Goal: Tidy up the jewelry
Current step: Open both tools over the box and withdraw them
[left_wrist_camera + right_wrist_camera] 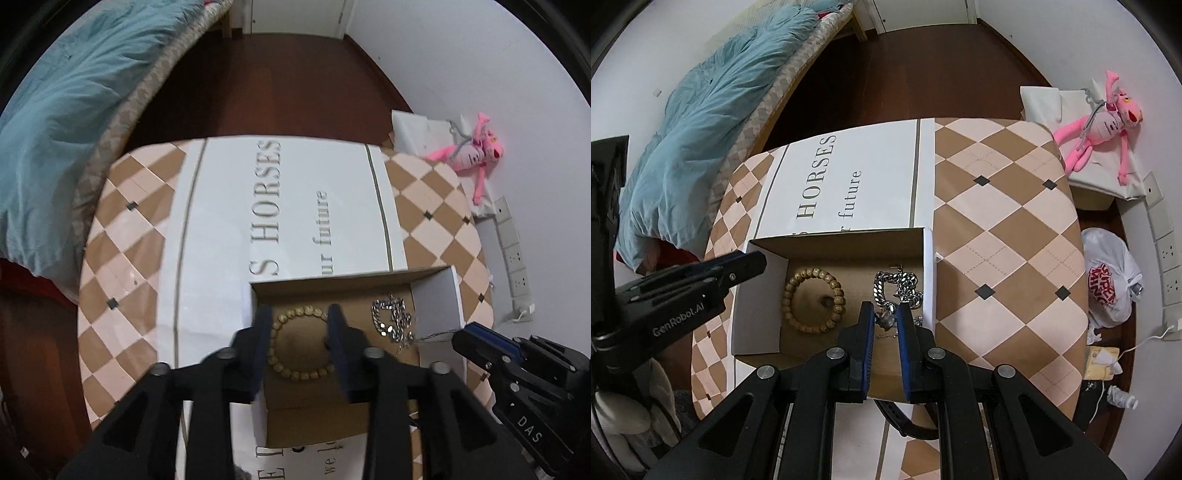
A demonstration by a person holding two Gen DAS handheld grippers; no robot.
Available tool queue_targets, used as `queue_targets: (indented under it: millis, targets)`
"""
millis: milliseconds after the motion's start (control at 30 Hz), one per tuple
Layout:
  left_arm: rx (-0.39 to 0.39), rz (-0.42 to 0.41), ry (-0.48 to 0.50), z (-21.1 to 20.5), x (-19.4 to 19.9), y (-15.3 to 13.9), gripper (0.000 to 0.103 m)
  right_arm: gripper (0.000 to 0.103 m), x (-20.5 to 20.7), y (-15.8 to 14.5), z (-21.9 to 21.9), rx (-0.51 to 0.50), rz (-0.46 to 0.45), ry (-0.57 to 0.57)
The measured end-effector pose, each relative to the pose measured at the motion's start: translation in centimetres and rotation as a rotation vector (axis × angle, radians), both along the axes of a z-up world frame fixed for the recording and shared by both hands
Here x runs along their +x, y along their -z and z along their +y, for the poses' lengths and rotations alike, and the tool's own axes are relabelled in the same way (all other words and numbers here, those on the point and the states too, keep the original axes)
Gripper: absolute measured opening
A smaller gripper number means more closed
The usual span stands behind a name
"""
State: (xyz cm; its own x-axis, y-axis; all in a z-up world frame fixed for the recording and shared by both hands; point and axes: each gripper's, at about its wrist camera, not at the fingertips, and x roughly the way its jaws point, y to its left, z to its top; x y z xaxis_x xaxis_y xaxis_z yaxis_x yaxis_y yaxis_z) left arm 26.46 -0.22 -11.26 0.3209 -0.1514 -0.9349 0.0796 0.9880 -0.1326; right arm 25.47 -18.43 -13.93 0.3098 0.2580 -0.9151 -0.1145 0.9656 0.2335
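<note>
Cardboard box on checked tabletop: bead bracelet, silver chain. Left tongs open, empty, over bracelet; right tongs narrowly open around chain

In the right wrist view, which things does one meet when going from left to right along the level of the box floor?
Left gripper → wooden bead bracelet → silver chain → white box wall → checkered tabletop → white plastic bag.
</note>
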Motion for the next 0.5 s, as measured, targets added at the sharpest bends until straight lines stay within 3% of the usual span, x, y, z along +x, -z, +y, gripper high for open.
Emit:
queue_targets:
  millis: [67,100,133,367,500]
  targets:
    - [0.023,-0.016,-0.016,0.4,-0.1,-0.5,0.047,0.021,-0.2,-0.5,0.0,-0.006,-0.007,-0.002]
    - [0.032,-0.022,-0.023,0.5,-0.1,-0.7,0.068,0.025,-0.3,-0.8,0.1,-0.023,-0.015,-0.001]
    - [0.047,-0.033,-0.034,0.8,-0.3,-0.9,0.087,0.037,-0.4,-0.9,0.1,-0.034,-0.021,0.001]
    - [0.150,-0.104,-0.081,1.7,-2.5,-1.0,0.094,0.097,-1.8,-0.6,0.1,-0.217,-0.049,0.042]
    - [0.190,-0.126,-0.080,1.5,-4.5,0.1,0.097,0.098,-2.8,0.3,0.1,-0.289,-0.052,0.057]
